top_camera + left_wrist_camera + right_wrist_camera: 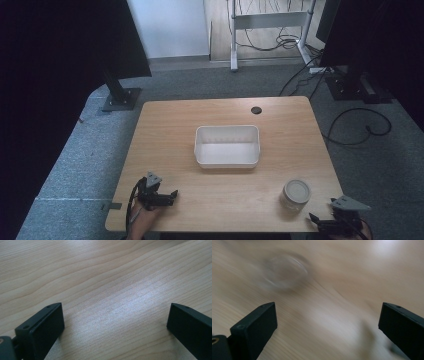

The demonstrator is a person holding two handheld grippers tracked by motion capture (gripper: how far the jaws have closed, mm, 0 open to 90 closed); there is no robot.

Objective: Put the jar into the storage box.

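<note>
A white rectangular tub [227,146] stands empty in the middle of the wooden table [165,125]. A small clear jar with a pale lid [295,194] sits near the front right corner. My left gripper [169,196] rests low at the front left, pointing right. Its jaws stand wide apart over bare wood [115,325], so it is open. My right gripper [314,221] is at the front right edge, just below and right of the jar. It is open too [328,323]. Its view is motion-blurred, with the jar [284,271] ahead and to the left.
A round cable hole [256,110] sits near the table's far edge. Black stands [120,95] and loose cables [360,125] are on the grey floor around the table. Bare wood lies between the tub and both grippers.
</note>
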